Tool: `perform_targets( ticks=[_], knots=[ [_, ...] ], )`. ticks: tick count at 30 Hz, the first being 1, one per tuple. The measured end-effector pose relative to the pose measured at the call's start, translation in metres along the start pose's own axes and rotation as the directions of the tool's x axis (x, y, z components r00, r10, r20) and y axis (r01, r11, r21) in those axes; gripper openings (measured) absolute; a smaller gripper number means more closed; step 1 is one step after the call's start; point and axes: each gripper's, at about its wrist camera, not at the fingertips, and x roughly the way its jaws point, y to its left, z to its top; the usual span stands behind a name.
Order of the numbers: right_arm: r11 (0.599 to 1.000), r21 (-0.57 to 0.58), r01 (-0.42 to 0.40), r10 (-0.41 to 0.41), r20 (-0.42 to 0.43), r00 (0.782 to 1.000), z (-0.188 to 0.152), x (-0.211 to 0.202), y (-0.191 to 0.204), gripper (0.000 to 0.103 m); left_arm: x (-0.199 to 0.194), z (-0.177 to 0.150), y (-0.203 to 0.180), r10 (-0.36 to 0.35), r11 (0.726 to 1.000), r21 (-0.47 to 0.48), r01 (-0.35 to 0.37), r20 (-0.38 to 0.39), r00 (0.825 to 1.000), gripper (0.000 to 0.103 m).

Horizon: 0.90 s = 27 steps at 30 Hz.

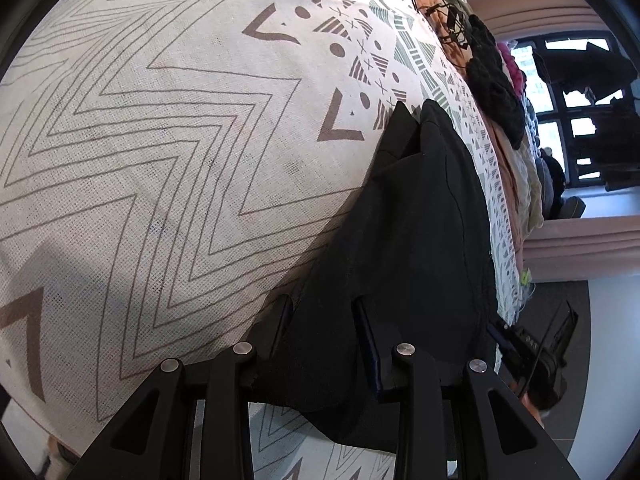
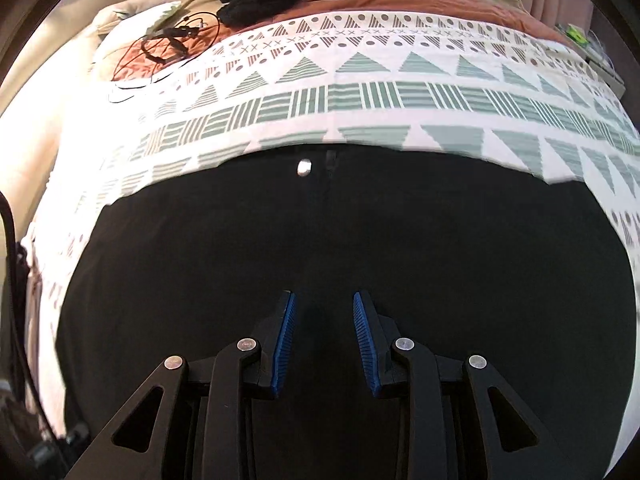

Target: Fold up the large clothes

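On the patterned bedspread (image 2: 360,92) lie black trousers (image 2: 320,240), button (image 2: 304,168) up.

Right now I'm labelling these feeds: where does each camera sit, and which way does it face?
Left wrist: on the left gripper, looking obliquely across the patterned bedspread; its fingers straddle black garment fabric.
Right wrist: on the right gripper, facing down over the black garment, silver button ahead; blue pads apart, nothing visibly pinched.
Shared: garment, bedspread, black knit pile.
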Motion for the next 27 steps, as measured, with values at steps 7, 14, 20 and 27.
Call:
perform_targets(
  ticks=[7,14,20,27],
  knots=[
    [0.999,0.006,-0.032,0.032,-0.025,0.999,-0.047,-0.008,0.008,0.031,-0.012,-0.002,-0.01,-0.041,0.999,0.034,0.041,0.011,0.999,0.017],
    [0.998,0.032,-0.063,0.064,-0.047,0.997,-0.106,-0.016,0.013,0.031,-0.038,-0.002,-0.038,-0.114,0.99,0.093,0.11,0.034,0.993,0.014],
    [0.998,0.033,-0.059,0.06,-0.034,0.998,-0.155,-0.028,0.016,0.031,-0.058,-0.01,-0.075,-0.161,0.973,0.174,0.15,0.051,0.986,0.012],
    [0.992,0.097,-0.082,0.081,0.012,0.997,-0.191,-0.052,0.001,0.031,-0.072,-0.023,-0.119,-0.212,0.946,0.261,0.194,0.044,0.976,0.012]
  ],
)
